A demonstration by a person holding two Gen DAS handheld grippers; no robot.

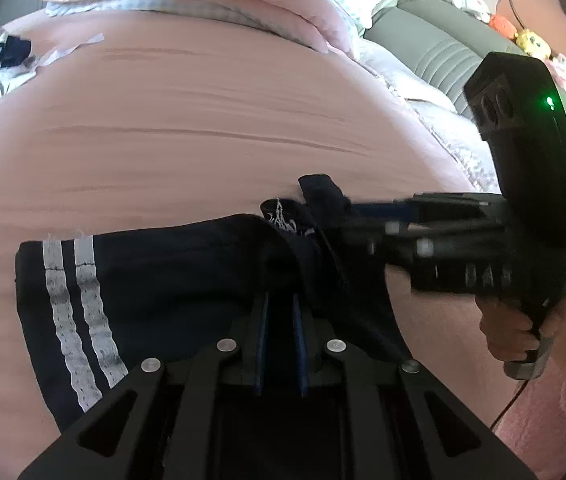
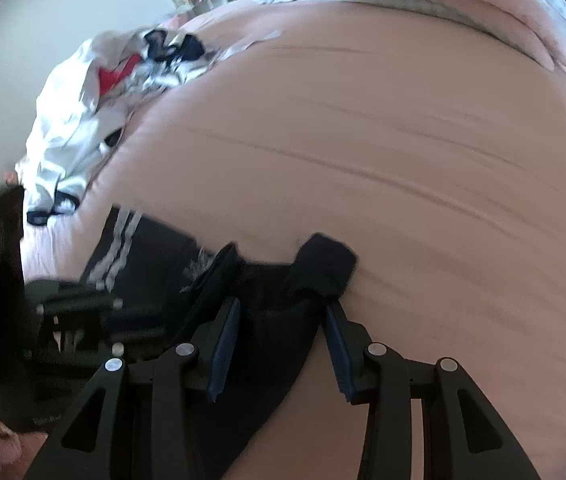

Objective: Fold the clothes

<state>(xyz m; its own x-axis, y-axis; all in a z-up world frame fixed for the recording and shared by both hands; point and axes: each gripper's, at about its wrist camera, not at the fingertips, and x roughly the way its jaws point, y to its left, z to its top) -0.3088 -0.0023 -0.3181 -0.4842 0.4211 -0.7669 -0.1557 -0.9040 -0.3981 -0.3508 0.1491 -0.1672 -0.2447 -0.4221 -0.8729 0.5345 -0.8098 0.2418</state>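
We see a dark navy garment (image 1: 171, 280) lying on a pink bed cover (image 1: 203, 128), close in front of both grippers. It carries two pale stripes (image 1: 77, 312) near its left end and a small white print (image 1: 281, 220) near its upper edge. In the right wrist view the same garment (image 2: 267, 320) runs from the striped end at the left to a folded tab of cloth (image 2: 325, 264) that sticks up at the right.

The left gripper (image 1: 281, 300) points down at the garment with its two blue-lined fingers (image 1: 261, 340) drawn almost together, and dark cloth sits in the narrow gap between them, so we read it as pinching the garment's near edge.

The right gripper (image 2: 283, 312) stands partly spread. Its fingers (image 2: 225, 344) have dark cloth bunched between them, but blur keeps us from telling whether the pads actually press on it. In the left wrist view this gripper (image 1: 323, 216) reaches in from the right, its tips at the garment's upper right corner, with a hand (image 1: 511, 332) wrapped around its handle and a green light (image 1: 549, 102) glowing on its body.

Away from the garment, at the far left of the bed, lies a heap of white, red and dark clothes (image 2: 83, 120). A checked strip of bedding (image 1: 187, 8) crosses the far end of the cover, and a grey padded headboard (image 1: 435, 44) stands beyond to the right.
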